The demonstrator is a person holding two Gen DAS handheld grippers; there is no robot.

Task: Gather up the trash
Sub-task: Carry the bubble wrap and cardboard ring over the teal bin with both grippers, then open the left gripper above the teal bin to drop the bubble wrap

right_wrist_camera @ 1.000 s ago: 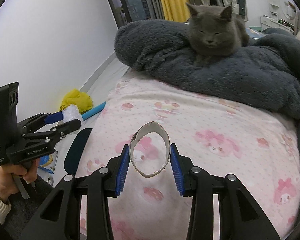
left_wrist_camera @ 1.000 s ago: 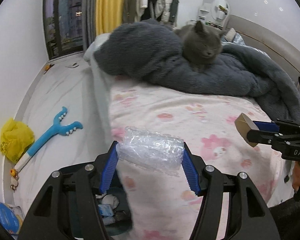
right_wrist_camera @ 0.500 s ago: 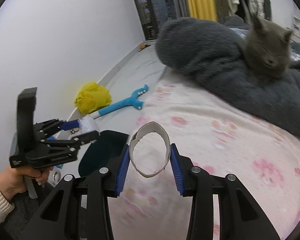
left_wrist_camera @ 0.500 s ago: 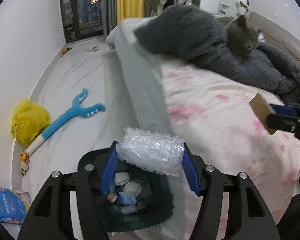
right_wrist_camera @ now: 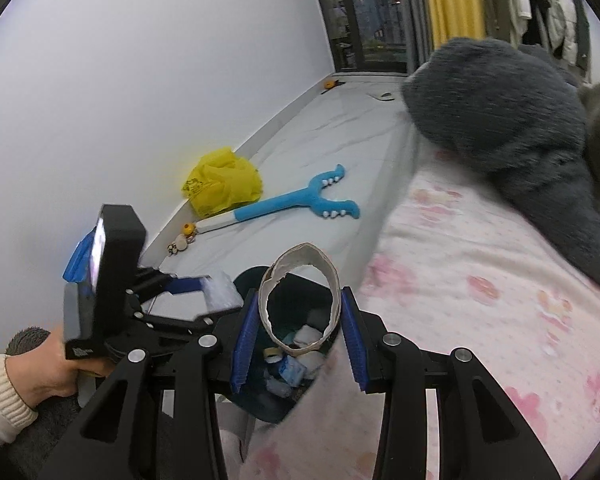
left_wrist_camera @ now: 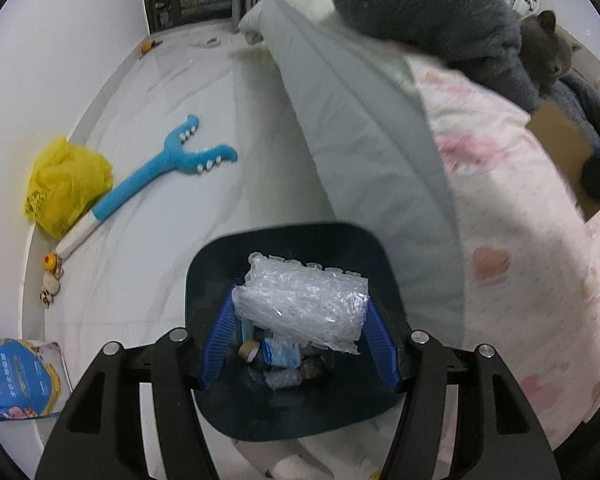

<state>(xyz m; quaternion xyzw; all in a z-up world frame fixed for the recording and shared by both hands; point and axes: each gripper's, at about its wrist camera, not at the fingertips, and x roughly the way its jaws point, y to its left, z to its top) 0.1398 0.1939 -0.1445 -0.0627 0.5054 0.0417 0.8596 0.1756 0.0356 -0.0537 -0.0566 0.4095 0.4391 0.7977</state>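
Bedroom floor and bed edge, seen along both claws. Your left gripper [left_wrist_camera: 300, 344] is clamping a roll of bubble wrap [left_wrist_camera: 300, 304] between its blue pads, directly above the dark bin [left_wrist_camera: 204, 280], which is standing on the pale floor [left_wrist_camera: 180, 100] against the bed [left_wrist_camera: 520, 240]; wrappers are lying inside the bin, below the claw. Your right gripper [right_wrist_camera: 296, 336] is squeezing a torn cardboard ring [right_wrist_camera: 332, 276] over the pink-flowered sheet, with the bin just beyond its tips. Ahead and to the left of both claws, a blue toy [left_wrist_camera: 168, 172] and a yellow bag [left_wrist_camera: 64, 184] are lying by the white wall [right_wrist_camera: 140, 100]. A grey blanket [right_wrist_camera: 500, 100] is lying far ahead on the bed.
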